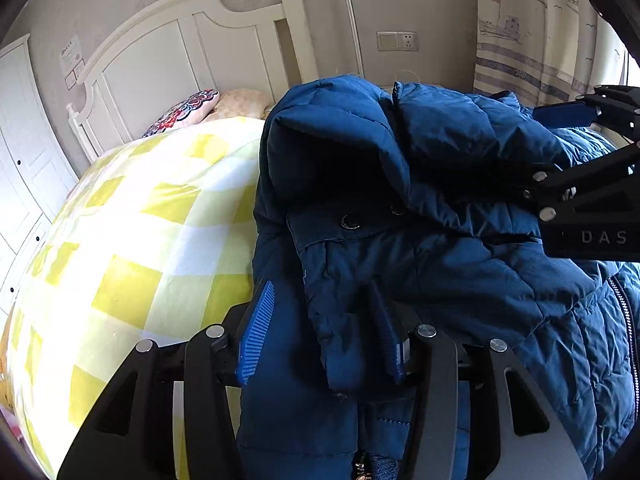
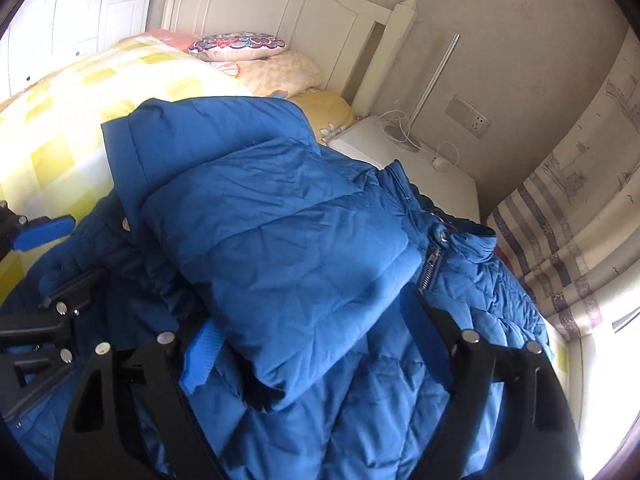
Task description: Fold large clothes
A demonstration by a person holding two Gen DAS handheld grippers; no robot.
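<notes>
**Blue puffer jacket on bed, both grippers on it**

We see the blue puffer jacket filling center-right of the left wrist view, lying on the bed w/ yellow checked duvet. Left hand-held gripper, bottom center, has fingers wide apart w/ a jacket fold between them; can't tell if it's pinched. In right wrist view the right hand-held gripper at bottom also straddles a thick fold of the jacket, fingers wide. Patterned pillow and white headboard at top; curtain at right edge.
</notes>
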